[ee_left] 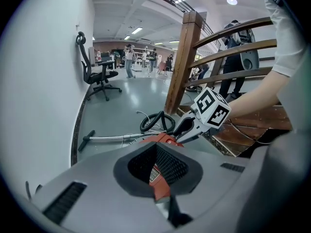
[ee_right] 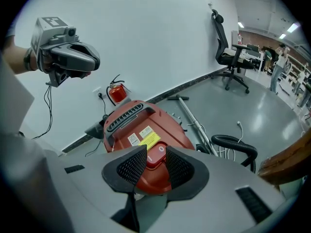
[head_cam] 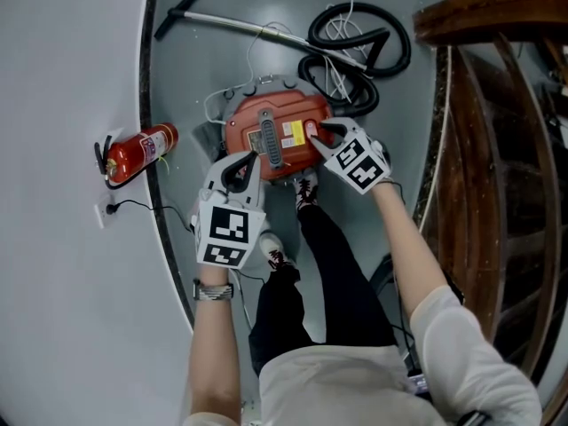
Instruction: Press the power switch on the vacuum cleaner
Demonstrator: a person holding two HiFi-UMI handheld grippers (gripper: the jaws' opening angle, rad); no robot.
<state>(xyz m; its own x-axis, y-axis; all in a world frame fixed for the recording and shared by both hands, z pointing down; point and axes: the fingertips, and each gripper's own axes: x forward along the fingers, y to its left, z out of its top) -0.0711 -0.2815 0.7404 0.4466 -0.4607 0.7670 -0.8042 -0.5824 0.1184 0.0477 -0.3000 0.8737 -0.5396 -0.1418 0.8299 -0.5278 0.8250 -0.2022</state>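
The red vacuum cleaner [head_cam: 275, 136] lies on the grey floor, with a dark handle along its top. Its red power switch [ee_right: 156, 154] sits beside a yellow label, on the body's right side in the head view. My right gripper [head_cam: 319, 133] is open, and the switch shows between its black pads [ee_right: 130, 166] in the right gripper view. I cannot tell whether the pads touch it. My left gripper [head_cam: 240, 165] hangs open over the vacuum's near left edge, holding nothing. In the left gripper view the red body [ee_left: 163, 139] shows through its jaws [ee_left: 158, 168].
A black hose [head_cam: 359, 47] and a metal wand [head_cam: 240, 23] lie beyond the vacuum. A red fire extinguisher [head_cam: 138, 153] stands by the white wall at left. A wooden railing [head_cam: 497, 149] runs along the right. The person's shoes [head_cam: 304, 189] stand close to the vacuum.
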